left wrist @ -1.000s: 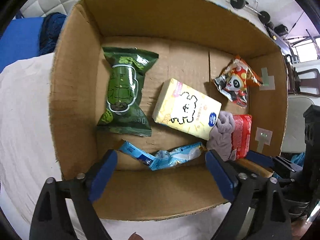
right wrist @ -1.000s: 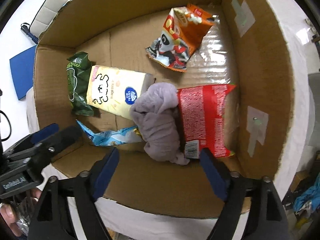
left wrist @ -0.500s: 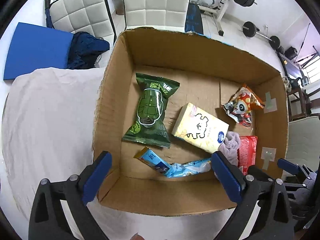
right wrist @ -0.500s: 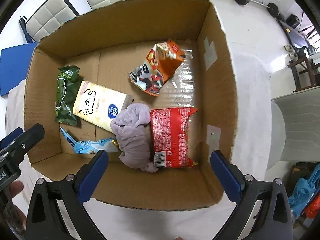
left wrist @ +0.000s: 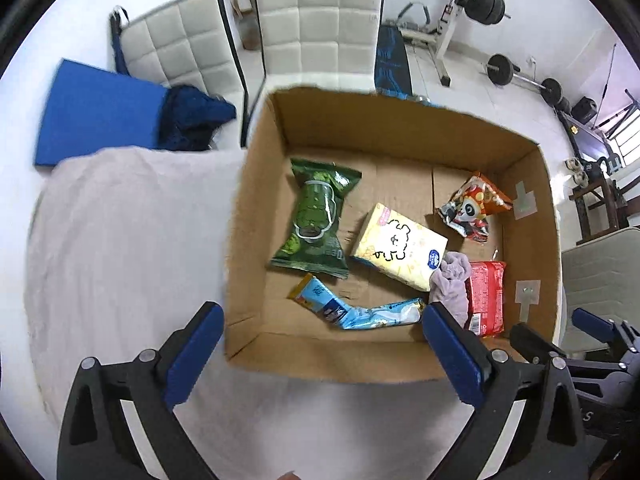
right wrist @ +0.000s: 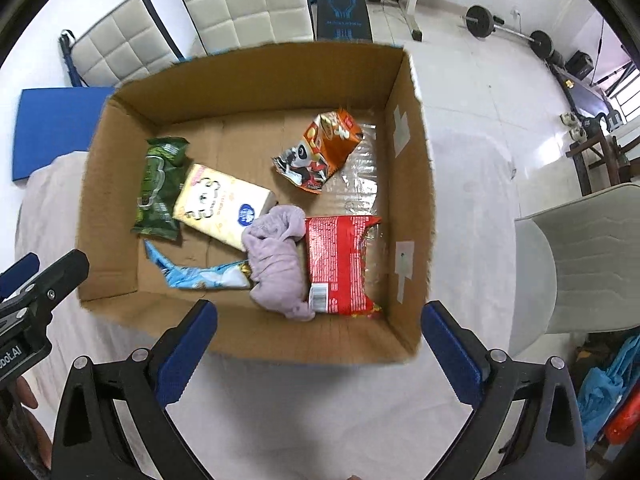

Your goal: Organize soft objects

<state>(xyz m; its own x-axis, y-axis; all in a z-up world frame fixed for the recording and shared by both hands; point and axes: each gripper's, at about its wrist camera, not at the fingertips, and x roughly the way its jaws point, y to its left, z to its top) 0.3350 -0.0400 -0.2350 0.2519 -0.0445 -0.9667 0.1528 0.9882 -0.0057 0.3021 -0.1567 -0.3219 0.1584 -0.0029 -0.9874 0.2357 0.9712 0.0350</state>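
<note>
Lilac cloth (right wrist: 280, 256), crumpled, is lodged in the cardboard box (right wrist: 412, 184) between tissue pack (right wrist: 220, 204) and red packet (right wrist: 340, 264). Bare floor is seen mid-box. Left gripper (left wrist: 320, 354) and right gripper (right wrist: 318, 350) are held spread, empty, outside the near wall.

Home gym: barbell (left wrist: 520, 80), weight bench (right wrist: 342, 12).

Bkgd: quilted chairs (left wrist: 320, 20), blue mat (left wrist: 96, 116), weight bench (right wrist: 342, 12), barbell (right wrist: 508, 34).
</note>
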